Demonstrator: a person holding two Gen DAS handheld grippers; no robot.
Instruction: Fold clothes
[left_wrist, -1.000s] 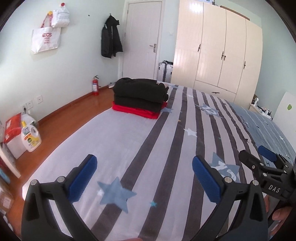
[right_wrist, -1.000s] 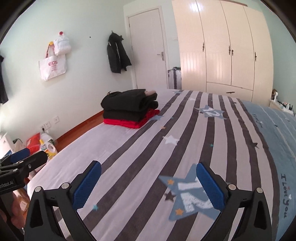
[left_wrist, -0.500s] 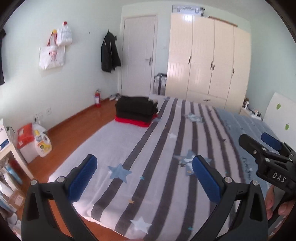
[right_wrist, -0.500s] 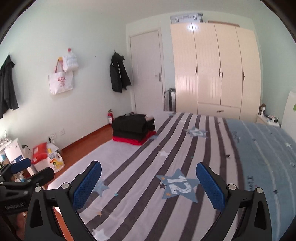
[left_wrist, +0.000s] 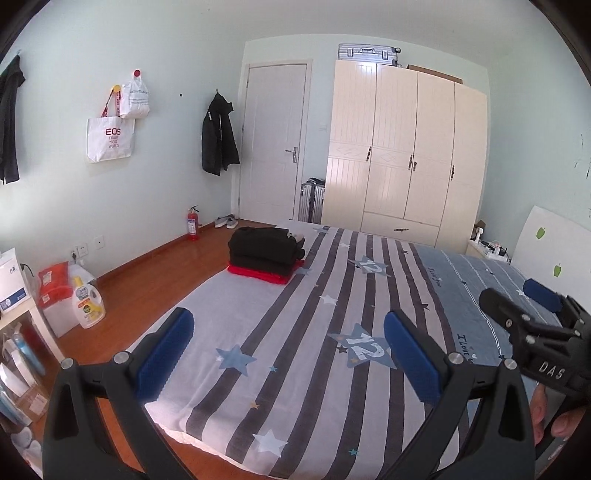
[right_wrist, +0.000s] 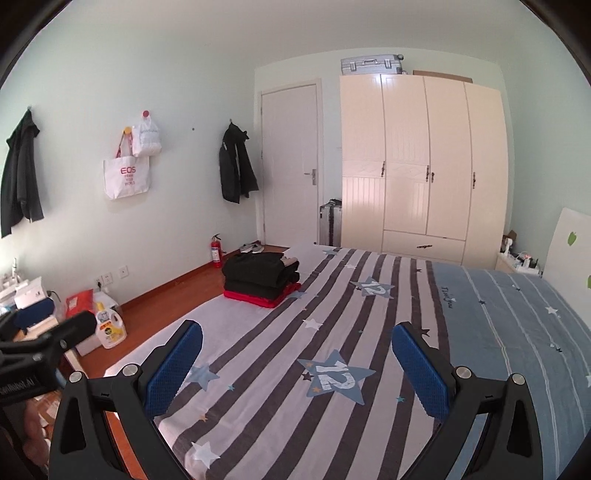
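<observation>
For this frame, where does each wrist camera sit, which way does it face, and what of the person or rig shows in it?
Left wrist: rides the left hand-held gripper, open, looking down the bed toward the wardrobe; the right hand-held gripper and some fingers show at right.
Right wrist: rides the right hand-held gripper, open, facing the same way; the left hand-held gripper shows at left.
Shared: the folded clothes stack, bed and wardrobe.

striped bed (left_wrist: 332, 332), folded clothes stack (left_wrist: 266, 254), perhaps three
</observation>
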